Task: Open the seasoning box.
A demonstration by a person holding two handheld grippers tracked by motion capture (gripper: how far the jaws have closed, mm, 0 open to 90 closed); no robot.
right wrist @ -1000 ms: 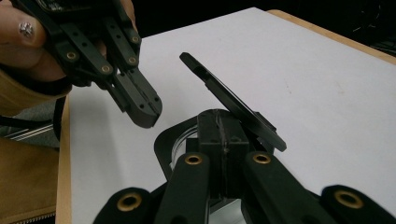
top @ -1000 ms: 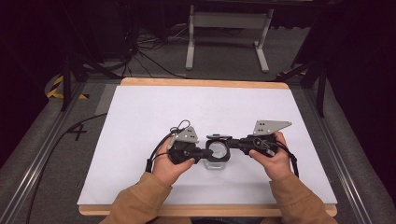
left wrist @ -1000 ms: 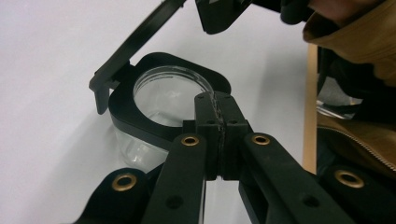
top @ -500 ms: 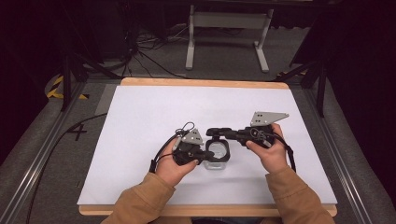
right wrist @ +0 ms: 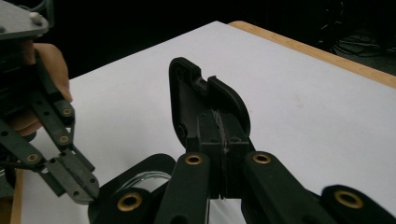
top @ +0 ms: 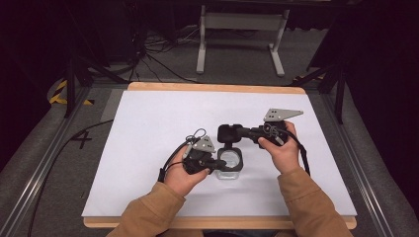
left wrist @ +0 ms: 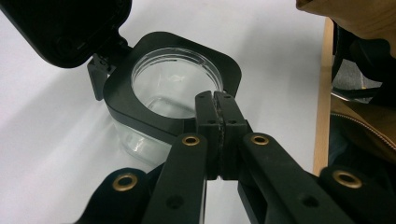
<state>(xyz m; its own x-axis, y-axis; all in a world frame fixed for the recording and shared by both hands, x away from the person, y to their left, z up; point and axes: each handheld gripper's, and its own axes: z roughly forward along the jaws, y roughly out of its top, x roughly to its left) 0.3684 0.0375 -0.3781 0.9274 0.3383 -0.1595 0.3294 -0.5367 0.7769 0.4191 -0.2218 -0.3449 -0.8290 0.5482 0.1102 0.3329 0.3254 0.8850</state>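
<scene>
Right claw (top: 232, 132) swung black lid (top: 228, 133) up off clear container (top: 230, 160) (hinge attached); left claw (top: 223, 163) pinching its rim.

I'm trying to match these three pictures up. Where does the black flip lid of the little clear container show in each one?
High view: the lid sits mid-table, swung up behind the clear container, gripped by the right tongs.
Left gripper view: the lid is at top left, above the container's black collar.
Right gripper view: the lid stands on edge at centre, clamped.
Shared landmark: the white table.
</scene>
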